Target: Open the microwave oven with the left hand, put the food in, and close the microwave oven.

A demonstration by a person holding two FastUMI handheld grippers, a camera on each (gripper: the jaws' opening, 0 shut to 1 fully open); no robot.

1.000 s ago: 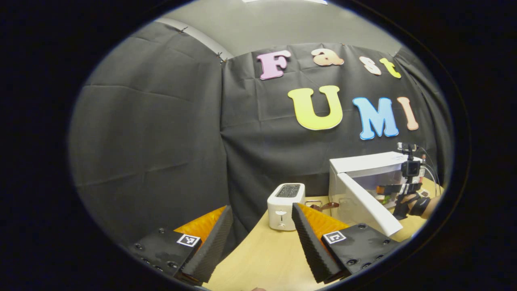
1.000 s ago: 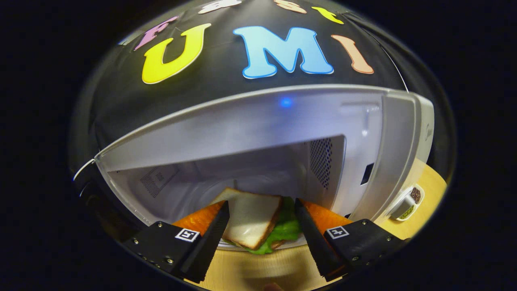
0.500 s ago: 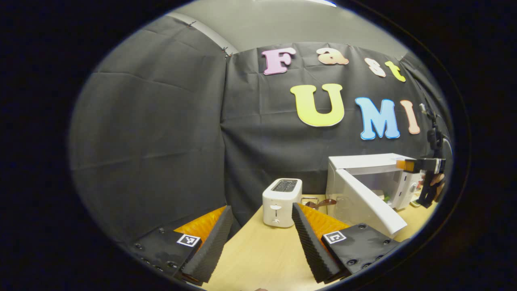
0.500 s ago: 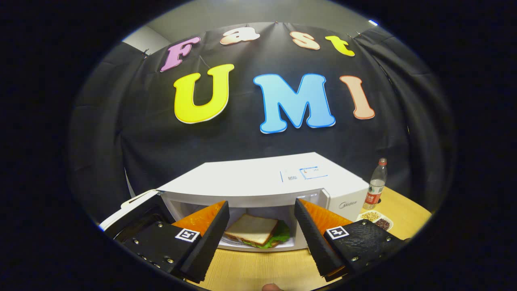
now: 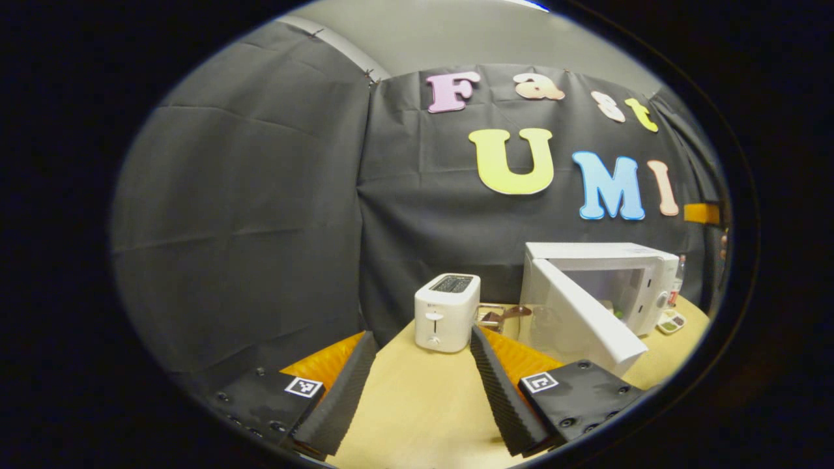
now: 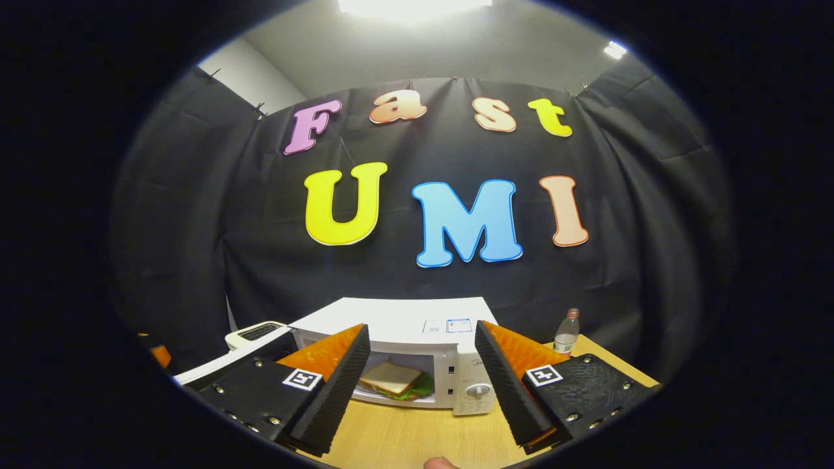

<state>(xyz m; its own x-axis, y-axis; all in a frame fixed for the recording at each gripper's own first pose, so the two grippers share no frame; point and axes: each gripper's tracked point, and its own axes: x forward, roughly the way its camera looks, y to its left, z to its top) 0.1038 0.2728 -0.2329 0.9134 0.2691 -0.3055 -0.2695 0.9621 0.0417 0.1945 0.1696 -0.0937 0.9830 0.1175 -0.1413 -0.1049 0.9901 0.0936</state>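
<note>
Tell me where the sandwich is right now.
The sandwich lies inside the open microwave oven, seen in the right gripper view between the right gripper's spread fingers, left of the oven's control dial.

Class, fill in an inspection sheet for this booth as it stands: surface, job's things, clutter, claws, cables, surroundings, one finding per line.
Surface: light wooden table, bare in front.
Job's things: white microwave oven with its door swung open; sandwich with lettuce lies inside.
Clutter: white toaster left of the oven; plastic bottle and small divided dish to its right; a brown utensil behind the door.
Claws: left claw open, holding nothing, over the table; right claw open, holding nothing, facing the oven opening.
Cables: nothing seen.
Surroundings: black cloth wall; ceiling light overhead.
</note>
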